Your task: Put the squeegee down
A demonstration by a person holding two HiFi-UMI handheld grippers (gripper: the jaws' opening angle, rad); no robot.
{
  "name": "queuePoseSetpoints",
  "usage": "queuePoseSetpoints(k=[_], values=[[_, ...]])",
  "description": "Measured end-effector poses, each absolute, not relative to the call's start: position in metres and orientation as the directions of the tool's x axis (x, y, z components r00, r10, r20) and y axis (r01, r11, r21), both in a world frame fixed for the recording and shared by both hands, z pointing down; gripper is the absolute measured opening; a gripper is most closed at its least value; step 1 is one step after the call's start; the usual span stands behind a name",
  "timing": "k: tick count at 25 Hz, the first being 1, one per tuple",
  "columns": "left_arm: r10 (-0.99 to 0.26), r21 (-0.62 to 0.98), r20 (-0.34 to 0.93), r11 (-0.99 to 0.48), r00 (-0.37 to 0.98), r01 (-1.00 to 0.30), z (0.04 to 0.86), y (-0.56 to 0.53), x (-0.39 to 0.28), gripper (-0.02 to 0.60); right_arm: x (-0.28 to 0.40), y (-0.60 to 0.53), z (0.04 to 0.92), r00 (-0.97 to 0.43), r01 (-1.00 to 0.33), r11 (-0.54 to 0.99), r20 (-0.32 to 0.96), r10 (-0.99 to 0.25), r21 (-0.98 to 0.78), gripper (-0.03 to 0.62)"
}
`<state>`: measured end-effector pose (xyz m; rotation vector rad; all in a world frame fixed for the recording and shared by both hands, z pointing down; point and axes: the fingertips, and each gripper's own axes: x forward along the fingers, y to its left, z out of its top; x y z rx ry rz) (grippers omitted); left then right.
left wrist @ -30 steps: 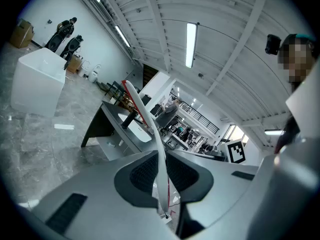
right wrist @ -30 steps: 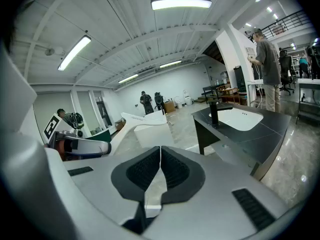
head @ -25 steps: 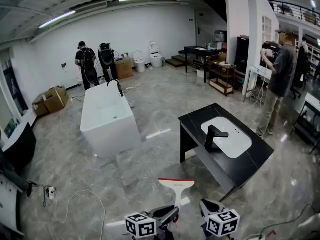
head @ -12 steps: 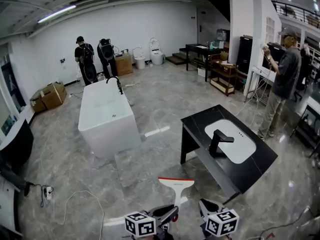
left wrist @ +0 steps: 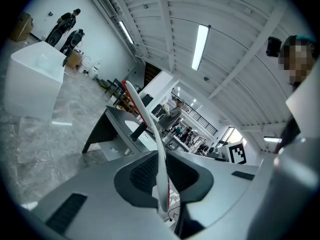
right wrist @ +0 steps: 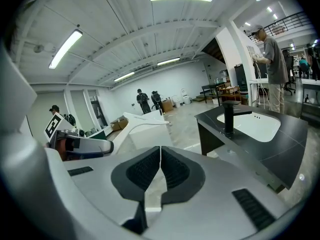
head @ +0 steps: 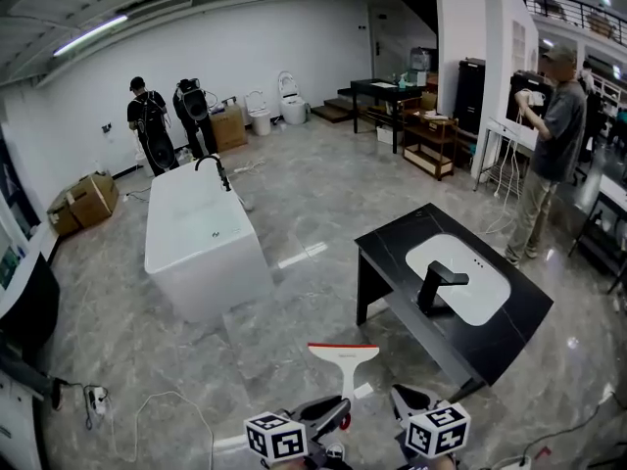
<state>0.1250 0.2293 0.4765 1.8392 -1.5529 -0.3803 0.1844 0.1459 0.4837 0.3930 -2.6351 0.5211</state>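
Vanity (head: pixel 390 249) nearer, squeegee (head: pixel 344 358) in left tool (head: pixel 336 416)

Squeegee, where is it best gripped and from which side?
Grip the squeegee by its slim white handle, from the tail end, as the left hand-held gripper does: the handle fits between the jaws, while the red-edged blade flares wide beyond.

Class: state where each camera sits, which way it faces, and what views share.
Head view: on the person's head, looking down across the floor; left gripper and right gripper show at the bottom.
Left gripper view: on that gripper, along jaws shut on the squeegee, towards the black vanity.
Right gripper view: on that gripper, along shut, empty jaws, vanity ahead.
Shared: all show vanity and bathtub.
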Motion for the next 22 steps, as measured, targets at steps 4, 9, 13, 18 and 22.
queuePoseSetpoints(k=[4, 9, 13, 18, 22], values=[[-0.942, 0.668, 0.207, -0.060, 0.263, -0.742, 0.479, 0.220, 0.099, 0.060, 0.160, 0.138, 0.484, -0.864, -0.365, 0.883, 0.461, -0.204, -0.295, 0.023], [-0.935, 0.673, 0.203, -0.082, 0.290, -0.735, 0.483, 0.211, 0.064, 0.060, 0.133, 0.126, 0.489, -0.852, -0.406, 0.865, 0.464, -0.242, -0.295, 0.023], [-0.921, 0.669, 0.208, -0.111, 0.329, -0.735, 0.487, 0.206, 0.044, 0.060, 0.118, 0.123, 0.490, -0.846, -0.440, 0.846, 0.453, -0.279, -0.300, 0.023], [-0.907, 0.681, 0.205, -0.137, 0.366, -0.720, 0.492, 0.199, 0.035, 0.060, 0.109, 0.127, 0.496, -0.833, -0.458, 0.839, 0.471, -0.289, -0.295, 0.023], [-0.890, 0.701, 0.211, -0.151, 0.404, -0.697, 0.500, 0.197, 0.039, 0.060, 0.107, 0.127, 0.502, -0.819, -0.480, 0.823, 0.491, -0.297, -0.303, 0.023]])
